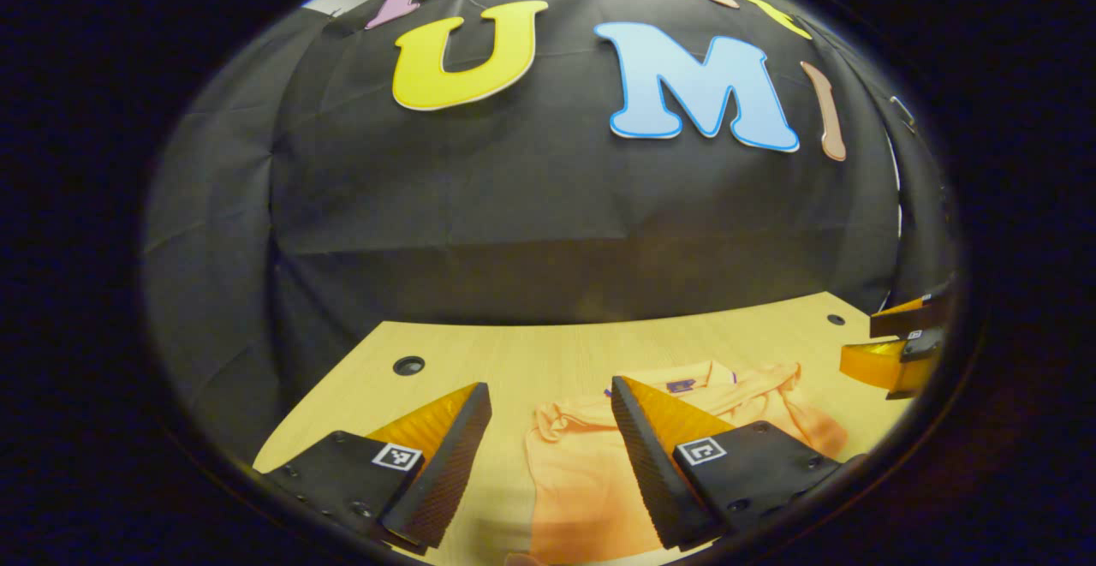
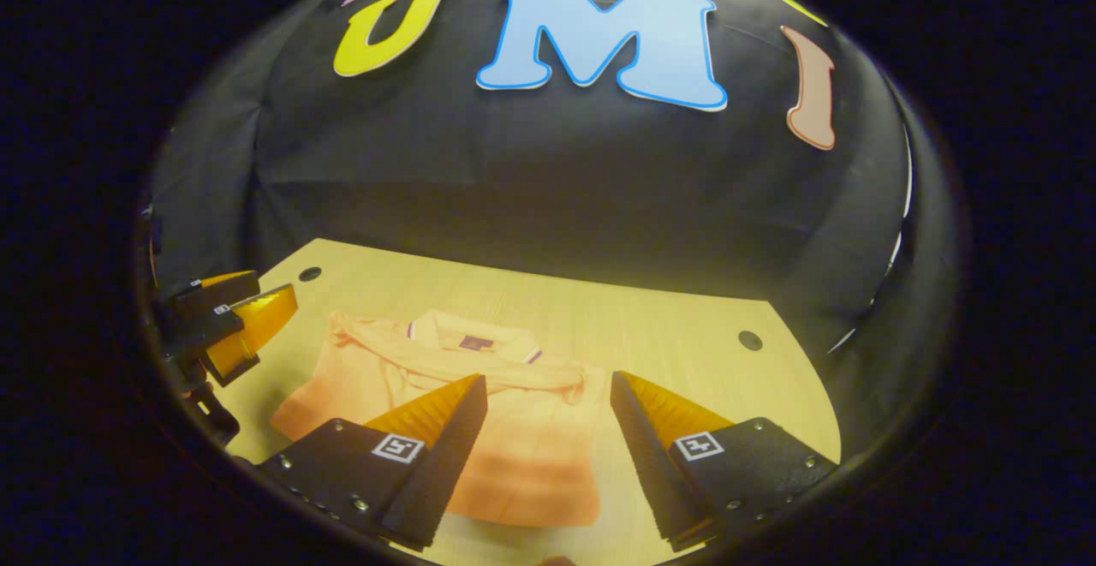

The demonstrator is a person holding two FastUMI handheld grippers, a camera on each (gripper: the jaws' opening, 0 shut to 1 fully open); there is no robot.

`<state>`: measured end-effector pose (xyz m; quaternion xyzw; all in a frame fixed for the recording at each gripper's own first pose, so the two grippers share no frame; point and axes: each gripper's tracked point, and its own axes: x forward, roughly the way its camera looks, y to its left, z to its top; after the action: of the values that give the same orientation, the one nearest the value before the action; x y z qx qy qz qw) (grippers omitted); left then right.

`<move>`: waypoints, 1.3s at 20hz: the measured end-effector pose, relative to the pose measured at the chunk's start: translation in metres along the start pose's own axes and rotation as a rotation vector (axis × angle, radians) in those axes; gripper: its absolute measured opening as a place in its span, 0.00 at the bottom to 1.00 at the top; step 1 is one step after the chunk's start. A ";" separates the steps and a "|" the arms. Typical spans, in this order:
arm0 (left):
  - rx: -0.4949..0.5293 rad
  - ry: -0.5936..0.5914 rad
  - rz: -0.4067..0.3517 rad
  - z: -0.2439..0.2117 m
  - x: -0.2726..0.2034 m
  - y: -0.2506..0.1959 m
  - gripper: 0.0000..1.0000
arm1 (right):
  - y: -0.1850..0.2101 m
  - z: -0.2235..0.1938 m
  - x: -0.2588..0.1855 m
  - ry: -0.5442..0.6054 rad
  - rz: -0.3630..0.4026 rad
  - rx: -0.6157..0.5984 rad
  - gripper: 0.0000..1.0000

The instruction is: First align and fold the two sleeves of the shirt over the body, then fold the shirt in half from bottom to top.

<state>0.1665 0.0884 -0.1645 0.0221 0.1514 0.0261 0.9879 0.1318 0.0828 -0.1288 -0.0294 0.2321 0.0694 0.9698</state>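
An orange polo shirt [image 2: 514, 429] lies on the wooden table [image 2: 668, 335], collar toward the booth wall, with both sleeves folded across its chest. In the left gripper view the shirt [image 1: 574, 480] lies below and between the fingers. My left gripper [image 1: 552, 429] hovers open above the shirt's left part, nothing between its fingers. My right gripper [image 2: 548, 416] hovers open over the shirt's right side, also holding nothing. The right gripper [image 1: 899, 348] appears at the far right edge of the left gripper view, and the left gripper [image 2: 231, 322] at the left edge of the right gripper view.
The table has round cable holes [image 1: 408, 366] [image 2: 750, 340] near its back corners. Black cloth closes the booth behind and beside the table. Bare wood [image 2: 685, 360] stretches right of the shirt and behind its collar.
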 end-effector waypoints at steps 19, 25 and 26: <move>-0.045 -0.181 0.068 0.047 -0.198 -0.050 0.95 | -0.002 0.002 -0.179 -0.251 0.098 -0.124 0.95; 0.005 -0.247 0.104 0.073 -0.242 -0.053 0.95 | 0.003 0.003 -0.214 -0.302 0.075 -0.095 0.95; -0.006 -0.262 0.110 0.078 -0.246 -0.051 0.95 | 0.005 0.006 -0.218 -0.313 0.079 -0.090 0.95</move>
<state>-0.0420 0.0206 -0.0193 0.0308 0.0198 0.0777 0.9963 -0.0588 0.0619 -0.0247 -0.0523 0.0760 0.1216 0.9883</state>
